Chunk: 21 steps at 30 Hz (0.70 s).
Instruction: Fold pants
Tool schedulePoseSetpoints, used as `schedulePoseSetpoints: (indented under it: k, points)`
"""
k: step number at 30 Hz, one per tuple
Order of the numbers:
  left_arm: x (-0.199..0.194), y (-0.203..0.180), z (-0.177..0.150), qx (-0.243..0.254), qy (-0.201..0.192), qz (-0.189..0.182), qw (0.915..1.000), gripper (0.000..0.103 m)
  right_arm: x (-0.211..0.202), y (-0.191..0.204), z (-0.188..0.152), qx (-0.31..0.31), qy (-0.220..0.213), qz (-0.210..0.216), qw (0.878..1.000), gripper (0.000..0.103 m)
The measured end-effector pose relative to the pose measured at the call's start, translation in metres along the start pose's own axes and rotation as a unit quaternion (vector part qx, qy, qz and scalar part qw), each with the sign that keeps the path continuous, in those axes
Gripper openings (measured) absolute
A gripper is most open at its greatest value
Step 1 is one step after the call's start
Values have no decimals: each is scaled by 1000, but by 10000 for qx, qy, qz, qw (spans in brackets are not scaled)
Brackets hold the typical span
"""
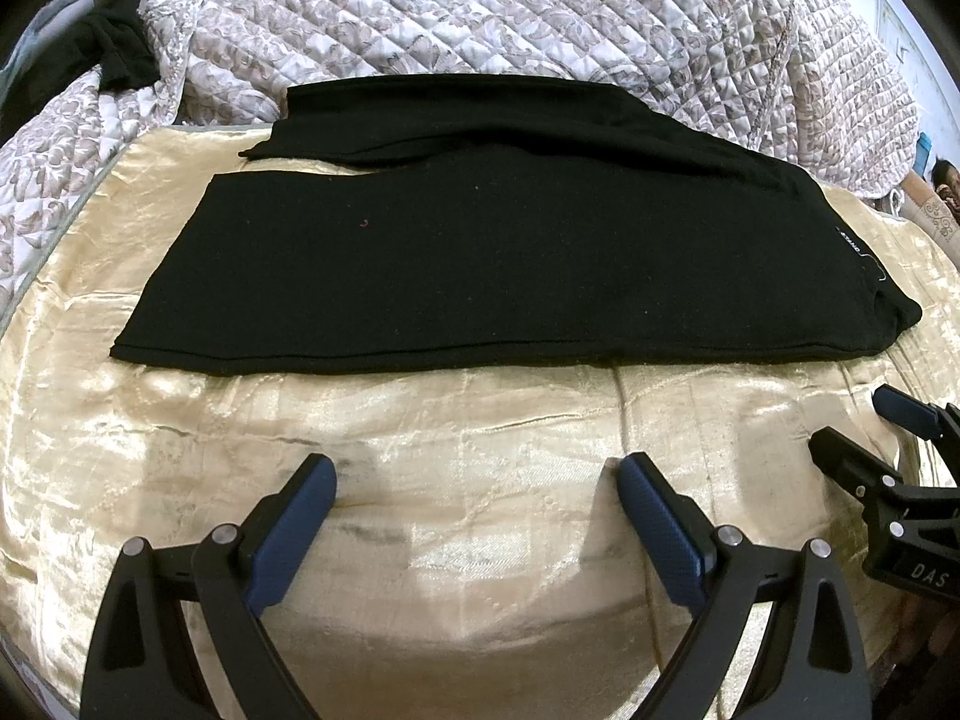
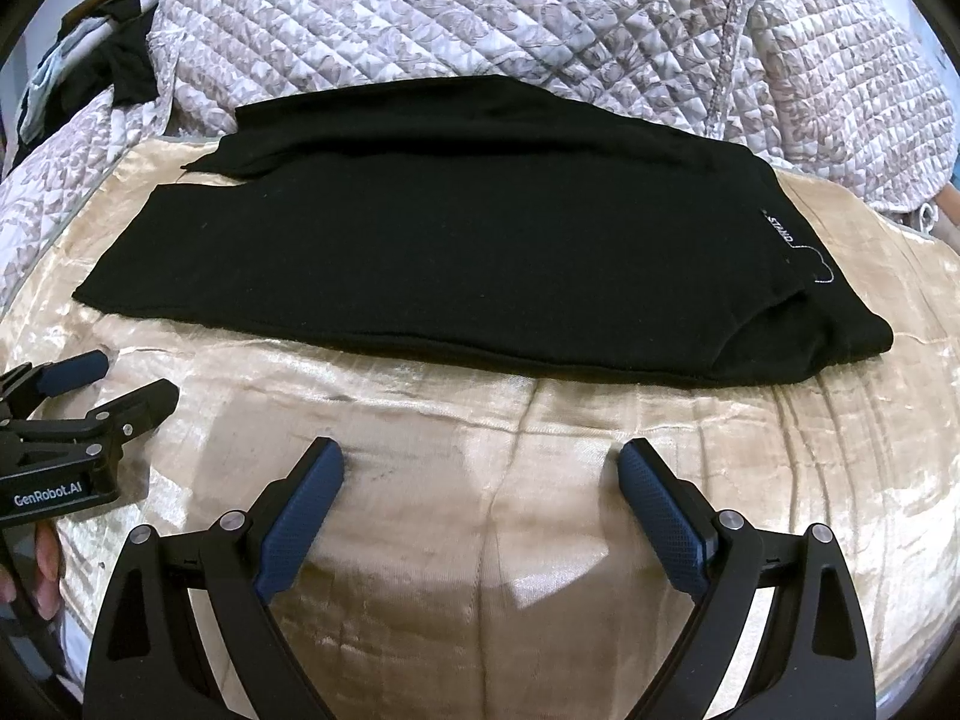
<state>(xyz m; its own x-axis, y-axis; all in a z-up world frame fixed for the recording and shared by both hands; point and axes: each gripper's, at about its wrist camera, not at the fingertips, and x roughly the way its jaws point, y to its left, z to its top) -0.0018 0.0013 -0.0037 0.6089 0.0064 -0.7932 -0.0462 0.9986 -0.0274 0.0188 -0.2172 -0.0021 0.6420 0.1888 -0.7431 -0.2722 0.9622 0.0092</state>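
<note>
Jaws spread wide, gripping nothing. Left wrist view: left gripper [image 1: 477,483] over gold satin cover [image 1: 480,420], near side of black pants [image 1: 468,252], which lie flat, spread left to right, far leg partly on quilted blanket [image 1: 480,6]. Right gripper [image 1: 864,420] at right edge, likewise parted and empty. Right wrist view: white lettering on waistband [image 2: 783,231] legible at right; fingers [image 2: 45,558] on left gripper's handle at left edge. Dark clothing [image 2: 123,69] heaped far left.

Pants [image 1: 480,252] lie flat across the bed cover [image 1: 480,420], legs to the left, waist to the right. Quilt [image 1: 480,12] bunched behind them. Both grippers sit before the pants, apart from them, left gripper [image 1: 477,483] left of right gripper [image 2: 480,465].
</note>
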Motion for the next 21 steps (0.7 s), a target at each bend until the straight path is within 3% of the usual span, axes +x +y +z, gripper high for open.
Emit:
schedulePoseSetpoints:
  k: [21]
  points:
    - [1, 1, 5, -11, 29, -84, 10000, 96, -6, -1, 0, 8, -33, 68, 10000, 93]
